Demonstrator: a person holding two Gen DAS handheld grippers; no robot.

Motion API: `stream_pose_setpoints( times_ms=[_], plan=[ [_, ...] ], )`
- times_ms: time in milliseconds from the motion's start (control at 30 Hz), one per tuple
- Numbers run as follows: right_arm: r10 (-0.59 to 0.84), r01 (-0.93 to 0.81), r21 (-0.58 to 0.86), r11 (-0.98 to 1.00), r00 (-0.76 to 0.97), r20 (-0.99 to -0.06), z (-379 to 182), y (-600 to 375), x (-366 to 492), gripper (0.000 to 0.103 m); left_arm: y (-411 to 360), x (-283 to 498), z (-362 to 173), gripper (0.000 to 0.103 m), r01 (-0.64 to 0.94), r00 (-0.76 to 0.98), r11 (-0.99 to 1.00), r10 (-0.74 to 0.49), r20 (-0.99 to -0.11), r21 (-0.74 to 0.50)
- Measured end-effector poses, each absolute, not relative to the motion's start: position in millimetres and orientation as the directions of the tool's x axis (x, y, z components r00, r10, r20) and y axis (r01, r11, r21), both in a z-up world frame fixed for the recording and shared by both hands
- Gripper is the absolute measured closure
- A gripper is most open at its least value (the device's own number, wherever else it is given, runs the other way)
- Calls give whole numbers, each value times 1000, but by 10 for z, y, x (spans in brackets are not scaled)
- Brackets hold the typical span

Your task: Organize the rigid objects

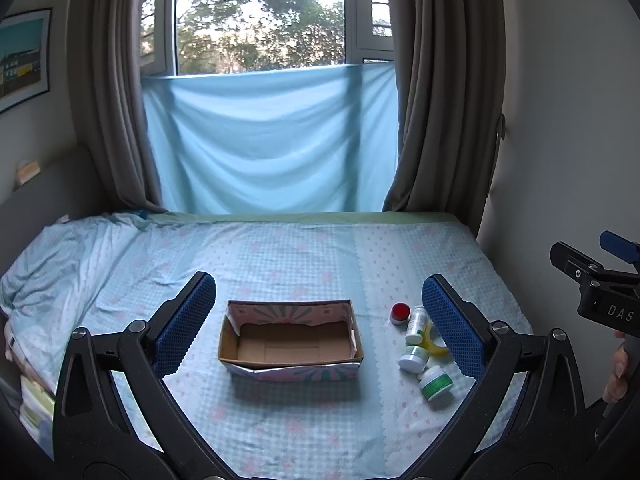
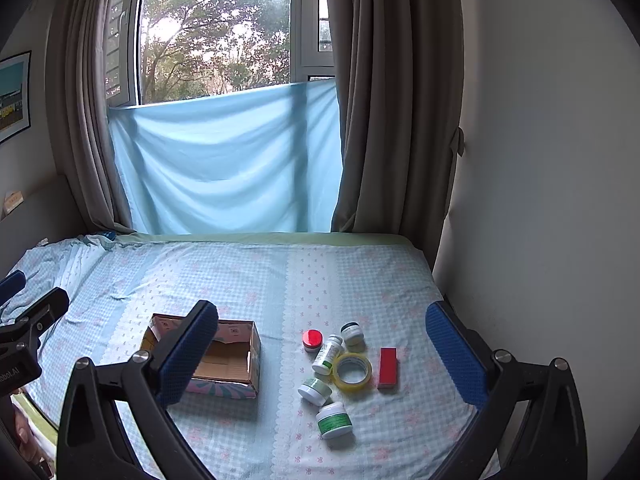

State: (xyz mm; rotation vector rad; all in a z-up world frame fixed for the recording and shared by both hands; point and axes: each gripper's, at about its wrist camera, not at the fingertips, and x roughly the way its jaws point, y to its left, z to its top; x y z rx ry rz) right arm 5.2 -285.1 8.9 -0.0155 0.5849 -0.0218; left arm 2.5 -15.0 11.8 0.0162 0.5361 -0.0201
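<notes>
An open, empty cardboard box (image 1: 290, 340) (image 2: 224, 360) sits on the bed. To its right lie a red-lidded jar (image 1: 400, 313) (image 2: 312, 339), a tall white bottle (image 1: 416, 324) (image 2: 328, 354), a yellow tape roll (image 2: 352, 372), two white jars with green labels (image 2: 315, 391) (image 2: 334, 420), a dark-lidded jar (image 2: 352, 333) and a red block (image 2: 387, 367). My left gripper (image 1: 320, 328) is open above the box. My right gripper (image 2: 324, 360) is open above the small items. Both are empty.
The bed (image 2: 280, 280) has a blue checked sheet, rumpled at the left (image 1: 60, 260). A wall (image 2: 540, 200) runs along the right edge. Curtains (image 1: 440, 100) and a blue cloth (image 1: 272, 140) hang at the far end.
</notes>
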Motion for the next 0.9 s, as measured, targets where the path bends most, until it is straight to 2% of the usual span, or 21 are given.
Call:
stream_pose_setpoints(
  times_ms=[200, 467, 667, 900],
  plan=[
    [-26, 17, -20, 1000, 835, -550, 89, -2840, 53, 0, -154, 40, 119, 1, 24, 860, 1000, -15, -511, 12],
    [-34, 47, 9, 999, 820, -571, 120, -2927, 156, 0, -223, 385, 73, 1, 106, 801, 994, -65, -595, 33],
    [-84, 120, 16, 993, 776, -625, -114, -3162, 403, 0, -453, 953, -369, 1, 223, 697, 975, -166, -697, -9],
    [-115, 207, 39, 978, 681, -723, -674, -3685, 771, 0, -1026, 1535, -1203, 1, 324, 510, 942, -249, -824, -84]
  ],
)
